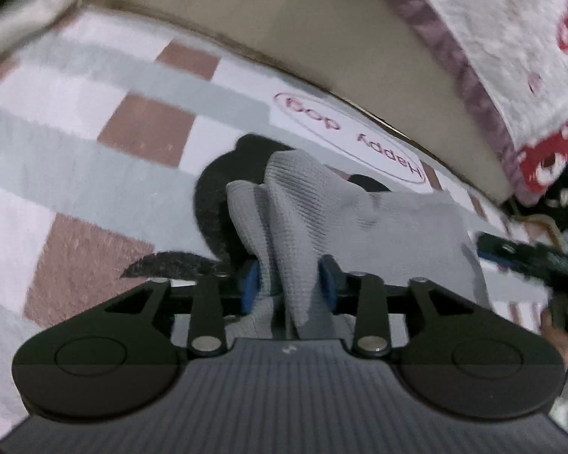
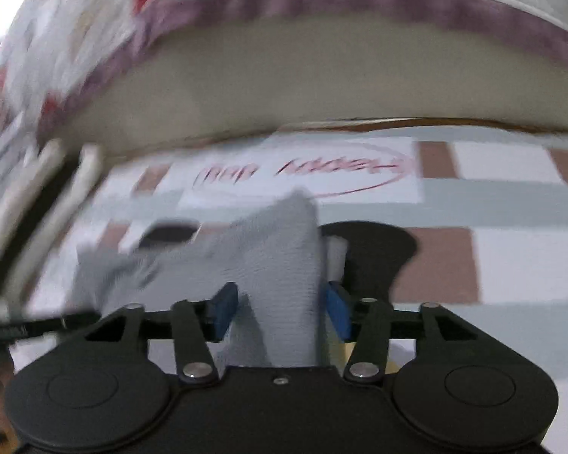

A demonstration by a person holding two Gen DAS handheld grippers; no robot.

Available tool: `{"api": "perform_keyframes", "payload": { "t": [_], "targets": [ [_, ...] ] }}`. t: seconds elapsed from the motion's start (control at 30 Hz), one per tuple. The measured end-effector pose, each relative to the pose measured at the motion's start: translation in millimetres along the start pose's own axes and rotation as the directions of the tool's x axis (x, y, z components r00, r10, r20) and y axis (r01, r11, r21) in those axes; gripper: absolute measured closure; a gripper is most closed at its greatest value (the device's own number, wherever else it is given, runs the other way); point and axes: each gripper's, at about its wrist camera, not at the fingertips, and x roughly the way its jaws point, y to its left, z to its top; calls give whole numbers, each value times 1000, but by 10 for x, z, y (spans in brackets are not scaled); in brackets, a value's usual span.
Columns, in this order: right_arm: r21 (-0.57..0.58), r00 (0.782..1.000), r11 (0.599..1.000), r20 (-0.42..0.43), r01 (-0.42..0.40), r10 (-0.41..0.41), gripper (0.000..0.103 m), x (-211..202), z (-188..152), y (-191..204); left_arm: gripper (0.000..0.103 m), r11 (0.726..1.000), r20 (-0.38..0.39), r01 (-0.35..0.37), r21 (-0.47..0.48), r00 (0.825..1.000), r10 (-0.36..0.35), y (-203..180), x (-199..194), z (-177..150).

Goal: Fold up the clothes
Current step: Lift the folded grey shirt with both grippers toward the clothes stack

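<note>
- Between the blue pads of the left gripper: a bunched fold of the grey knit garment, pinched tight from both sides.
- Between the blue pads of the right gripper: a second edge of the same grey knit garment, likewise clamped.
- Above the checked mat: the garment hangs raised between the two grippers, casting a dark shadow on the mat beneath.
- On the mat beyond the garment: a red oval mark reading "Happy dog", seen upside down; the same mark appears blurred in the right wrist view.
- At the mat's far edge: a beige cushion edge covered by a white blanket with red print and a purple border.
</note>
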Motion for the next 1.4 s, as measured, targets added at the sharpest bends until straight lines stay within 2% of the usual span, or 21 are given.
{"api": "perform_keyframes", "payload": {
  "t": [0.07, 0.1, 0.17, 0.2, 0.3, 0.33, 0.4, 0.43, 0.5, 0.57, 0.6, 0.67, 0.73, 0.93, 1.03, 1.1, 1.23, 1.4],
  "targets": [
    [148, 997, 988, 75, -31, 20, 33, -262, -149, -207, 58, 996, -12, 45, -83, 999, -46, 166, 70, 54],
    [225, 995, 973, 96, -53, 32, 32, -385, -257, -307, 57, 990, -3, 71, -120, 997, -72, 237, 96, 76],
    [358, 994, 929, 75, -100, 78, 32, -507, -487, -446, 55, 982, 8, 106, -160, 994, -106, 300, 148, 124],
    [420, 994, 901, 47, -111, 101, 32, -536, -604, -513, 51, 979, 8, 119, -166, 993, -119, 303, 180, 158],
    [554, 989, 822, 15, -131, 148, 32, -518, -882, -626, 46, 981, -5, 132, -142, 991, -134, 256, 248, 220],
    [583, 987, 800, 17, -142, 163, 32, -466, -938, -632, 47, 983, -10, 132, -131, 991, -134, 237, 263, 237],
    [622, 981, 765, 24, -165, 193, 32, -317, -1001, -610, 76, 989, -1, 125, -75, 992, -126, 188, 251, 226],
    [630, 979, 757, 26, -175, 204, 32, -229, -1003, -576, 77, 992, 8, 120, -41, 993, -120, 162, 238, 213],
    [599, 975, 777, 25, -192, 222, 32, -48, -974, -476, 82, 994, 60, 76, 75, 995, -80, 14, 182, 133],
    [484, 981, 856, 26, -181, 193, 35, 60, -880, -321, 83, 978, 119, -13, 209, 993, -12, -218, 112, 37],
    [414, 987, 897, 22, -156, 162, 40, 94, -822, -236, 84, 969, 138, -47, 241, 990, 13, -314, 81, 12],
    [277, 992, 952, 40, -130, 124, 63, 111, -742, -82, 84, 965, 164, -51, 258, 986, 8, -403, -25, 12],
    [169, 990, 978, 84, -124, 111, 66, 30, -696, 44, 85, 959, 189, -56, 276, 982, 3, -472, -159, 27],
    [-21, 975, 990, 174, -140, 141, 69, -370, -577, 480, 85, 957, 281, -56, 284, 959, -28, -674, -777, 85],
    [-93, 963, 986, 218, -140, 157, 69, -591, -512, 693, 85, 936, 336, -119, 333, 942, 0, -890, -1125, 49],
    [-136, 958, 980, 231, -143, 171, 69, -677, -497, 822, 85, 931, 361, -151, 332, 932, 22, -963, -1358, 9],
    [-236, 956, 958, 204, -162, 212, 69, -784, -549, 1139, 85, 940, 380, -173, 295, 924, 50, -959, -1782, -88],
    [-263, 954, 942, 158, -208, 255, 69, -846, -662, 1444, 85, 912, 440, -266, 313, 891, 109, -961, -2104, -277]
  ]
}}
